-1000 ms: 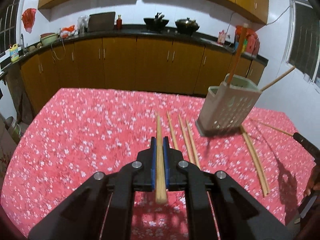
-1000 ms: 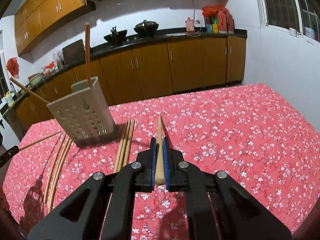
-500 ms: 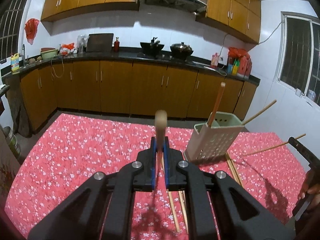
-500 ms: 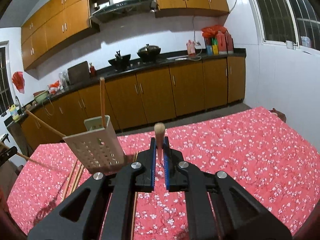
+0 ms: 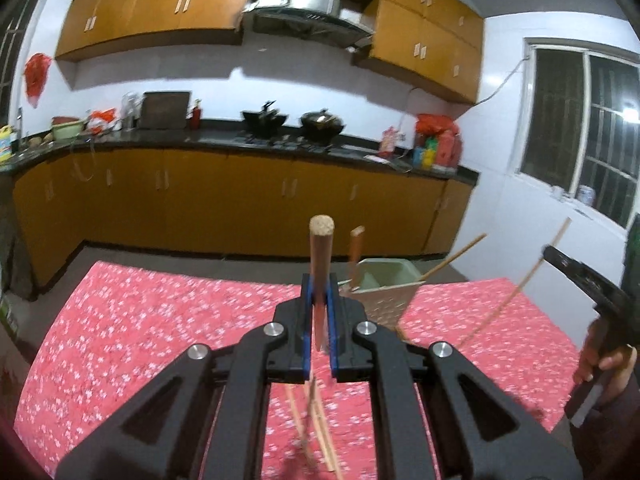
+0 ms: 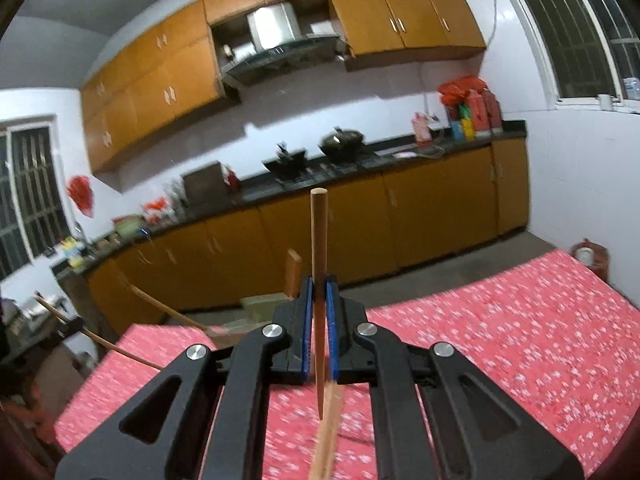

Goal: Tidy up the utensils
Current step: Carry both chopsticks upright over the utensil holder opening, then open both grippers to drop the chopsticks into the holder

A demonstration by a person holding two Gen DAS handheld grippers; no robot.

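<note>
Red floral tabletop (image 5: 160, 320) lies below as our left gripper (image 5: 319, 312) and right gripper (image 6: 319, 312) each clamp one upright chopstick (image 5: 320, 264), which may pivot and miss the holder (image 5: 386, 288) just beyond the jaws.

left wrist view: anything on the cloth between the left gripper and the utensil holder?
Nothing in that stretch. The left gripper, shut on a chopstick, almost overlaps the utensil holder. Loose chopsticks lie nearer the camera, below the jaws.
</note>
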